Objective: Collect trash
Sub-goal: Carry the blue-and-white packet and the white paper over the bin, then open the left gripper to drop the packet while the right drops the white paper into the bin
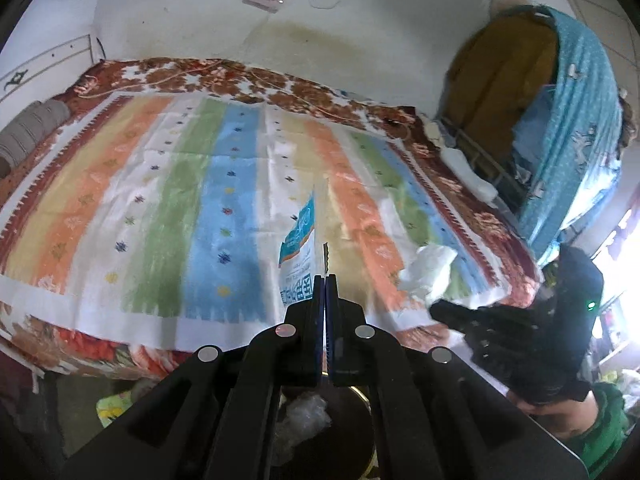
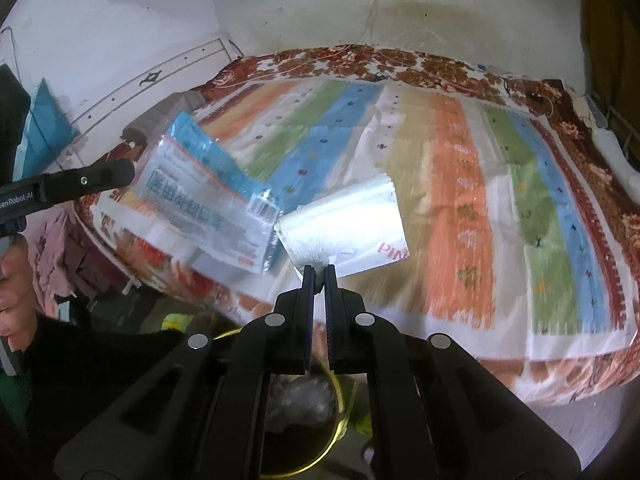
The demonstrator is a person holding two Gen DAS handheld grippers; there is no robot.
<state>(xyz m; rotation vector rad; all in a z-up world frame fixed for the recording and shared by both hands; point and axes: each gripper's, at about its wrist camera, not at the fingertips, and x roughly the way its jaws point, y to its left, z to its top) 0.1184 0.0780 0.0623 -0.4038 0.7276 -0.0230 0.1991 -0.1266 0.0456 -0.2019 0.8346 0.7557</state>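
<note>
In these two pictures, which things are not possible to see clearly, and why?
- Bin below the bed: both wrist views, mostly hidden behind the gripper bodies; only clear crumpled plastic shows inside.
- Printed wrapper held by the left gripper: text too blurred to read.
- White pack in the right gripper: its pink lettering is cut off.

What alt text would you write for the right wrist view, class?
The right tongs, shut, pinch a white wrapper above a striped bedspread. The left tongs hold a blue-and-white packet alongside; a bin sits below.
</note>
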